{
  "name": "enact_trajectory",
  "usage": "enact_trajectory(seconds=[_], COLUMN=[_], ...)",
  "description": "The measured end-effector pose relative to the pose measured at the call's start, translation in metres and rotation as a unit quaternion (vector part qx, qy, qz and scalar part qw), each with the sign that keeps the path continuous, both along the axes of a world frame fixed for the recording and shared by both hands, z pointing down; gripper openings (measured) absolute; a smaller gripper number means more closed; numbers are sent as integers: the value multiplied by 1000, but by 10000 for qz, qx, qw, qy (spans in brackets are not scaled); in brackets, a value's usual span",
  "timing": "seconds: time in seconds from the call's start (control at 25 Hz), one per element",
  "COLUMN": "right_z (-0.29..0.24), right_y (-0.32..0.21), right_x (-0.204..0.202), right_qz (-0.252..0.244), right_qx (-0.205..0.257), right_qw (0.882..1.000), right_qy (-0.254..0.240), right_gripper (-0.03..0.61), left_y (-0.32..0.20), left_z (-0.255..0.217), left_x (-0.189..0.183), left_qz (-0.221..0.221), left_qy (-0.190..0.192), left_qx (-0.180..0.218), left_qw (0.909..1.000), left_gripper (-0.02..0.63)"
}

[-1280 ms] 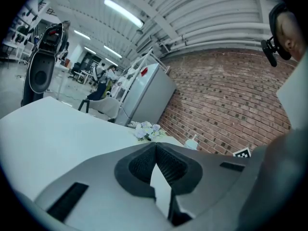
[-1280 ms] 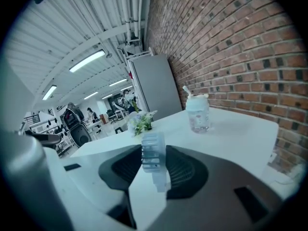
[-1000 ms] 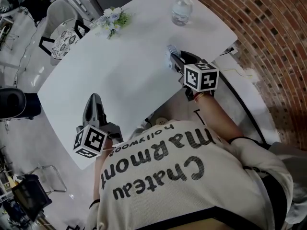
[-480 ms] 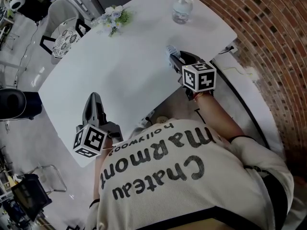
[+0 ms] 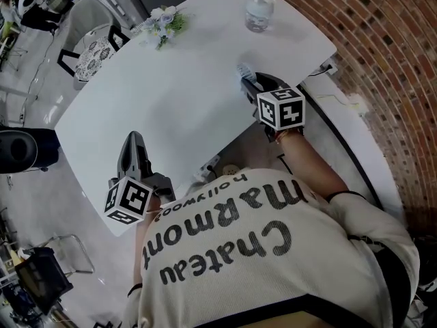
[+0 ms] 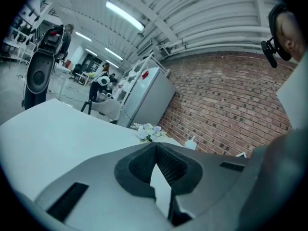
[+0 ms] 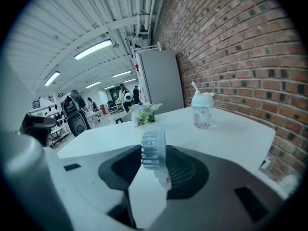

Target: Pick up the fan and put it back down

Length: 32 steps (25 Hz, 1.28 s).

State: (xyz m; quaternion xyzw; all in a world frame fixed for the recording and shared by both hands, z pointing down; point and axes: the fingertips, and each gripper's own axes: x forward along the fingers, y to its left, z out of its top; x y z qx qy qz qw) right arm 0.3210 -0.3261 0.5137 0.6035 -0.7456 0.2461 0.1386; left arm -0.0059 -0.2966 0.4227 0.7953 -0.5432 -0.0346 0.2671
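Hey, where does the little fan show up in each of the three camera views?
Head view: fan in the upper middle, slightly right of centre.
Left gripper view: not in it.
Right gripper view: fan at centre, between the jaws.
Shared landmark: the flower bunch, seen in all three.

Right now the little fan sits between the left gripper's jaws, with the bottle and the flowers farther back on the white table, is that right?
Not quite: the fan is held by the right gripper, between its jaws, as the right gripper view shows. The left gripper is shut with nothing in it. The bottle and the flowers do stand farther back on the white table.
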Motion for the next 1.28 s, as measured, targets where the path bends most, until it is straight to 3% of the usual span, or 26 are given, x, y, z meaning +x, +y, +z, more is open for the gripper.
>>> enact_trajectory(seconds=[1.28], right_z=[1], right_y=[10], right_x=[-9], right_qz=[-149], right_qx=[18], right_qw=[9995], right_qy=[290], right_gripper=[170], left_y=[12], left_z=[-4], left_x=[4], left_qz=[72], left_qy=[41], left_qx=[65], left_qw=[9999], left_gripper=[2])
